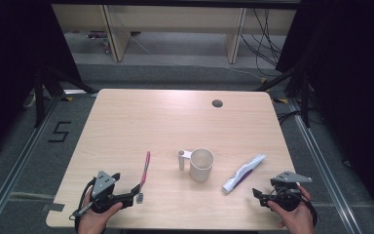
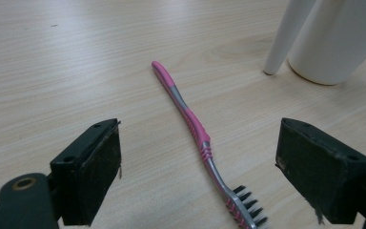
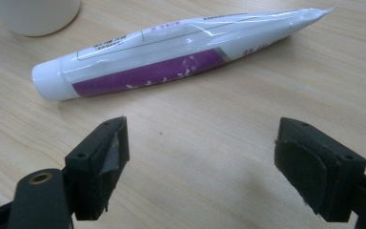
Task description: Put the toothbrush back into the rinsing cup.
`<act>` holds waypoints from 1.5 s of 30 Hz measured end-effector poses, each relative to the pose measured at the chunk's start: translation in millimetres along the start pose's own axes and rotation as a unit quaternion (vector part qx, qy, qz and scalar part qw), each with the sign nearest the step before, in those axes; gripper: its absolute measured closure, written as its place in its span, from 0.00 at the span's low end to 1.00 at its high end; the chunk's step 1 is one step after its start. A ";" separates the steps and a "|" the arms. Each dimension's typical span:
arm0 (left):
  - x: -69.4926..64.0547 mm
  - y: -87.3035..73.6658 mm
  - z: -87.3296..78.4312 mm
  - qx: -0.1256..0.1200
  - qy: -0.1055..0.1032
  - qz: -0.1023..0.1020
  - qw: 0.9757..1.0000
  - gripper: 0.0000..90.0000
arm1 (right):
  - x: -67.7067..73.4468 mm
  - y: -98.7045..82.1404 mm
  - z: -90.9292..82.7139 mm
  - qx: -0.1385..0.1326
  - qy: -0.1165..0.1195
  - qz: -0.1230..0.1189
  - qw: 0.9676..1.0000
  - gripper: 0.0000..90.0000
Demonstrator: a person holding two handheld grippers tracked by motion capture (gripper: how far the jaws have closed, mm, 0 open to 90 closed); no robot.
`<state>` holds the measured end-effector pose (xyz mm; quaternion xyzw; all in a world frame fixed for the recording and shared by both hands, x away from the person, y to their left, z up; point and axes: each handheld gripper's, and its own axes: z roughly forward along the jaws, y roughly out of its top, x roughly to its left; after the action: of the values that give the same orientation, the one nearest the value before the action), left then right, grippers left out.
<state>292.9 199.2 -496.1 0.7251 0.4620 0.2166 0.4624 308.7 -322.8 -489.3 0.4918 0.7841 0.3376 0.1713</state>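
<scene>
Our left gripper (image 1: 132,194) jaws wide, pink toothbrush (image 2: 198,138) lying flat between them untouched, our right gripper (image 1: 259,195) jaws wide and empty, toothpaste tube (image 3: 171,55) just beyond, white cup (image 1: 201,165) farther on the table (image 1: 141,117)

On the pale wooden table (image 1: 126,122), a white plastic cup with a handle (image 1: 201,165) stands near the middle. To its left lies the pink and grey toothbrush (image 1: 144,172), its bristle end toward the near edge, apart from the cup. To the cup's right lies the white and purple toothpaste tube (image 1: 243,173), slanted, its cap end nearer the near edge. The left gripper (image 1: 132,194) sits at the toothbrush's bristle end, jaws either side of it; the right gripper (image 1: 259,196) sits right of the tube's cap, close by.
</scene>
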 end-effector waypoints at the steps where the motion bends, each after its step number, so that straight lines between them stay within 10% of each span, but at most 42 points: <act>1: -0.4 0.7 0.2 0.000 0.001 0.000 1.000 0.17 | -0.1 -0.1 0.0 0.001 0.000 -0.001 1.000 0.22; 13: 3.4 21.1 15.2 0.003 -0.022 0.043 0.999 0.38 | 0.3 -0.4 3.2 0.000 0.009 -0.010 1.000 0.23; 27: 8.6 57.2 59.5 0.043 -0.039 0.151 0.987 0.98 | 1.9 1.3 2.4 0.012 0.005 -0.013 1.000 0.25; 30: 9.4 60.4 66.4 0.056 -0.040 0.160 0.985 0.99 | 4.1 0.7 3.1 0.018 0.014 0.003 1.000 0.25; 31: 10.9 63.4 73.1 0.072 -0.044 0.167 0.982 0.99 | -0.5 1.3 5.0 0.002 0.016 -0.031 0.999 0.25; 35: 10.6 65.2 81.8 0.072 -0.050 0.162 0.983 0.99 | 1.2 1.2 4.9 0.010 0.014 -0.024 1.000 0.26; 36: 12.0 67.5 86.8 0.088 -0.051 0.174 0.980 0.99 | 1.1 1.3 4.7 0.011 0.011 -0.027 1.000 0.26; 45: 16.1 66.9 110.9 0.111 -0.046 0.172 0.978 0.99 | -0.9 0.6 6.8 0.004 0.016 -0.043 0.999 0.26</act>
<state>414.2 151.4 -492.8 0.8497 0.3299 0.2062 0.3559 313.6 -321.0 -493.8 0.4530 0.8086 0.3344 0.1707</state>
